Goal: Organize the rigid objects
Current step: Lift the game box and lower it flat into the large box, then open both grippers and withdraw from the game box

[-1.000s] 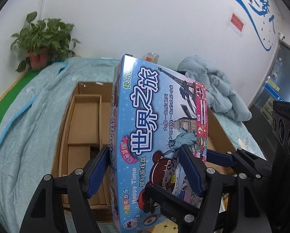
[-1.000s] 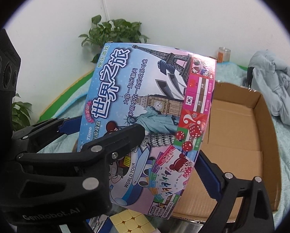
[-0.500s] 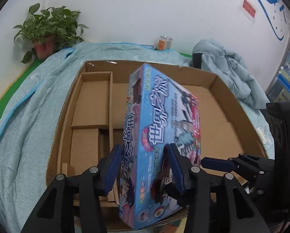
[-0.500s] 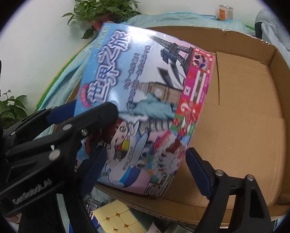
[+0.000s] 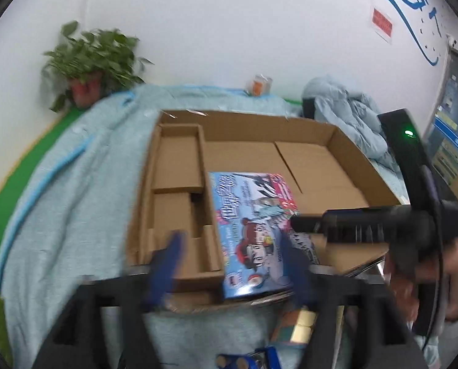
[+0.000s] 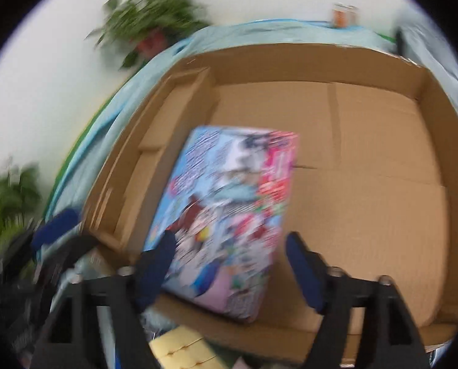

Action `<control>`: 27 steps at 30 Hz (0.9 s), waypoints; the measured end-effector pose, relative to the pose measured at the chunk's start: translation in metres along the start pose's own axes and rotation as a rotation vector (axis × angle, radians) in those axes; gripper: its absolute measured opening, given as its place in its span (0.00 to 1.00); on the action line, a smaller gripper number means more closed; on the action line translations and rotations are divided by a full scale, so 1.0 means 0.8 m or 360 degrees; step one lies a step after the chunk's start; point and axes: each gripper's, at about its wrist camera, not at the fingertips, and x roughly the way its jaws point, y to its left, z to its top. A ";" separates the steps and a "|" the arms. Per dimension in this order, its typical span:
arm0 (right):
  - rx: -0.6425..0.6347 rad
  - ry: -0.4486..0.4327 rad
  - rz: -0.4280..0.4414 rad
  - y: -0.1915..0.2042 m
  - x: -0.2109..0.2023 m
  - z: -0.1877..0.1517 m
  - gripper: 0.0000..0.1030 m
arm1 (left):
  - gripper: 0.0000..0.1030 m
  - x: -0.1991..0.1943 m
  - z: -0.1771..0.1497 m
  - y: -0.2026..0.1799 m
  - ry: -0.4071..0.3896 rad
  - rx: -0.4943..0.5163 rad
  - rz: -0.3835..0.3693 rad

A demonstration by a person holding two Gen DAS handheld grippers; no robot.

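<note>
The board game box (image 5: 253, 227) lies in the cardboard tray (image 5: 345, 153); left tongs (image 5: 229, 264) opening, right tongs (image 6: 229, 264) closing, neither clamping it.

The left gripper (image 5: 232, 264) points down at a slant, and its jaws are opening. Its blue pads (image 5: 167, 258) stand wide apart, one on each side, and they press on nothing. The right gripper (image 6: 229, 264) points down more steeply, and its jaws are closing. Its blue pads (image 6: 302, 264) are apart too and do not squeeze anything. In the left wrist view the right gripper reaches in from the right side, with a person's hand (image 5: 453, 273) wrapped around its black handle.
</note>
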 end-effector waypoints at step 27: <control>-0.0062 -0.0534 -0.0378 0.013 -0.141 -0.158 0.83 | 0.86 -0.127 -0.083 -0.069 -0.0319 0.0006 0.0020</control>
